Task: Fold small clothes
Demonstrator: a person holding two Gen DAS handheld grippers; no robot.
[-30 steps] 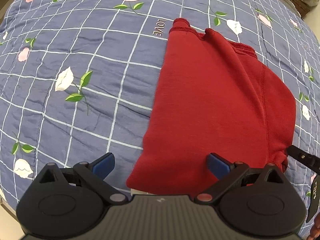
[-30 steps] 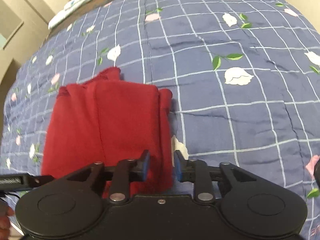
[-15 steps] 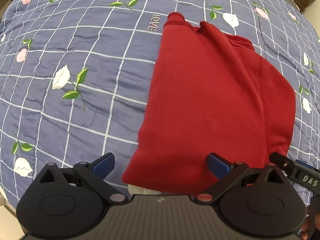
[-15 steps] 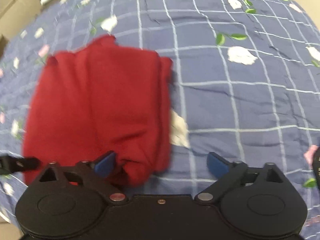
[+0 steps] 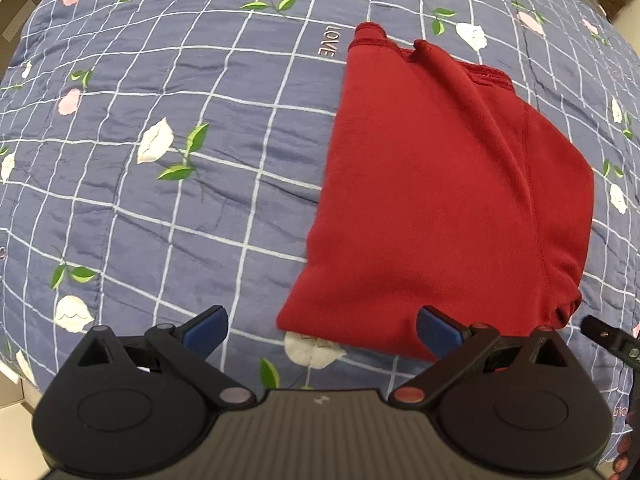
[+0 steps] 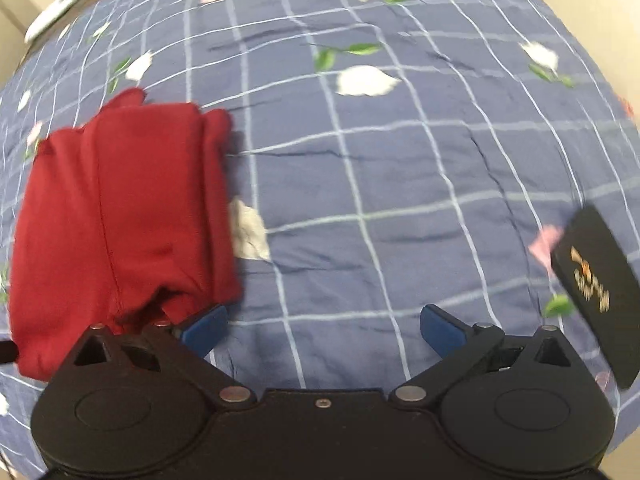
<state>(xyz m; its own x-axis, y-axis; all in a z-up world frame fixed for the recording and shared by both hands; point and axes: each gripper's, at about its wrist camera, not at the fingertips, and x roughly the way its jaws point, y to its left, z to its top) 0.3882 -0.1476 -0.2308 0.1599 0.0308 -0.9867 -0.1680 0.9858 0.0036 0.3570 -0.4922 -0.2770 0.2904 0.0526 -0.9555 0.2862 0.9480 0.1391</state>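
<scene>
**Folded red garment on quilt, both grippers empty**

While both grippers hang spread over the bed, the red garment (image 5: 440,200) lies folded into a rough rectangle on the blue checked quilt (image 5: 160,200). Quilt has white grid lines, white and pink flowers, green leaves, and a "LOVE" print (image 5: 329,41) just beside the garment's far corner. Left gripper (image 5: 322,330): fingers wide apart, nothing between them; its right blue fingertip (image 5: 438,332) overlaps the garment's near edge in view, contact unclear. Hemmed edges sit at the garment's far end, with a vertical seam down its right part.

Right wrist view: right gripper (image 6: 323,328) also wide, empty, over bare quilt. Garment (image 6: 120,208) is off to its left, its near corner just beside the left blue fingertip (image 6: 204,330); touching or not, can't tell. Frame is motion-blurred. A dark flat object with gold marking (image 6: 596,288) shows at the right edge; can't identify.
</scene>
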